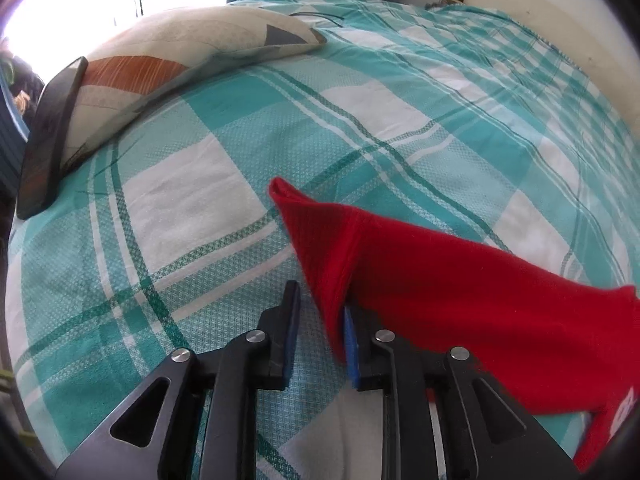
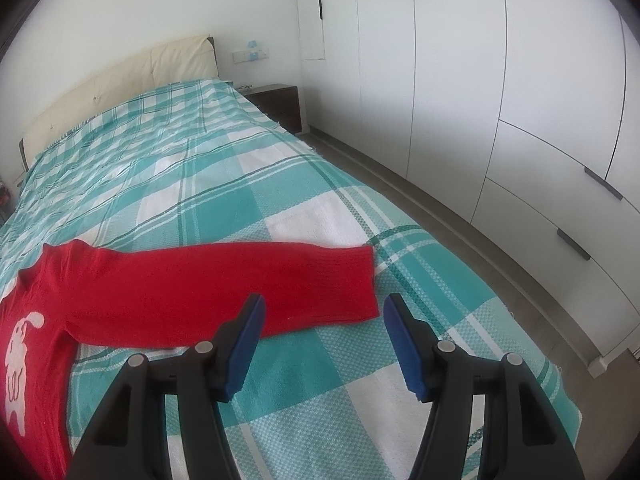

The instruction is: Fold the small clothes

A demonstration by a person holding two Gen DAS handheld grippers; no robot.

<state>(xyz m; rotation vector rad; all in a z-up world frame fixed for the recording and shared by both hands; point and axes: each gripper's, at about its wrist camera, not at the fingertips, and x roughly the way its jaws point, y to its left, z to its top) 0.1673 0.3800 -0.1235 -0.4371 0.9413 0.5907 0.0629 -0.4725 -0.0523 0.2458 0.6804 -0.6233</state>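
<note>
A small red knitted sweater (image 2: 168, 292) lies on the teal-and-white checked bedspread (image 2: 280, 184), with a white animal figure (image 2: 18, 356) on its front. One sleeve stretches flat to the right, and its cuff (image 2: 360, 276) lies just ahead of my right gripper (image 2: 326, 300), which hovers open with nothing between its blue pads. In the left wrist view the other red sleeve (image 1: 440, 300) stands up in a fold and drapes over the right finger of my left gripper (image 1: 320, 300). The left gripper's jaws stand apart; the left finger (image 1: 290, 320) is clear of the cloth.
A patterned pillow (image 1: 180, 60) lies at the far left of the bed, with a dark flat device (image 1: 48, 132) leaning on it. A cream headboard (image 2: 120, 76), a dark nightstand (image 2: 280, 100) and white wardrobes (image 2: 480, 80) border the bed; its right edge drops to the floor (image 2: 460, 232).
</note>
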